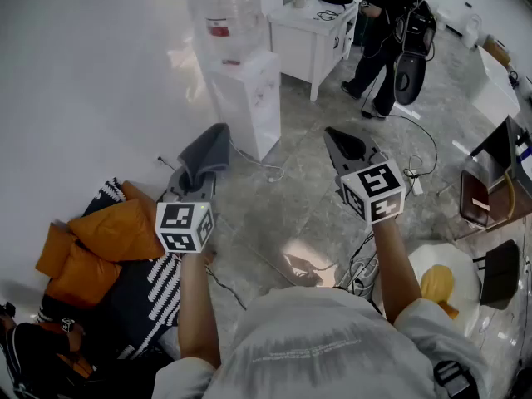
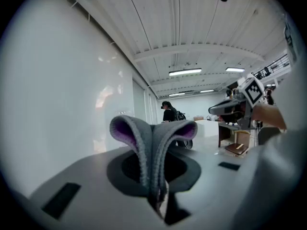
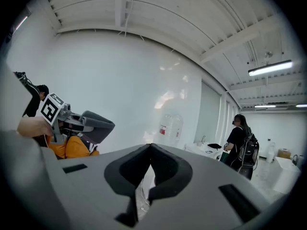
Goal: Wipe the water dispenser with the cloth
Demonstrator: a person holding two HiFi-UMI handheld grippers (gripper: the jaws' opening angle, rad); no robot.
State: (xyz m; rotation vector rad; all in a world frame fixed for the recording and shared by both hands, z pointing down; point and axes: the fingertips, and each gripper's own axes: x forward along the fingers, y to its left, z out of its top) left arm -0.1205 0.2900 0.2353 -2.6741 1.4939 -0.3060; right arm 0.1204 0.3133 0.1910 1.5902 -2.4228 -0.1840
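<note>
The white water dispenser (image 1: 246,98) with a clear bottle (image 1: 230,13) on top stands against the wall, ahead of both grippers and out of reach. My left gripper (image 1: 198,175) is shut on a grey cloth (image 1: 208,152); in the left gripper view the cloth (image 2: 152,143) folds up out of the closed jaws. To the right, my right gripper (image 1: 342,146) is held up in the air, shut and empty, its jaw tips touching. The right gripper view shows the bottle (image 3: 171,128) beyond the jaws and the left gripper (image 3: 96,124) with the cloth at left.
A person in black (image 1: 388,36) stands by a white table (image 1: 314,32) behind the dispenser. Orange cushions (image 1: 104,239) and striped fabric lie at the left. Cables (image 1: 362,268) run across the grey floor. A desk (image 1: 490,194) and chair sit at right.
</note>
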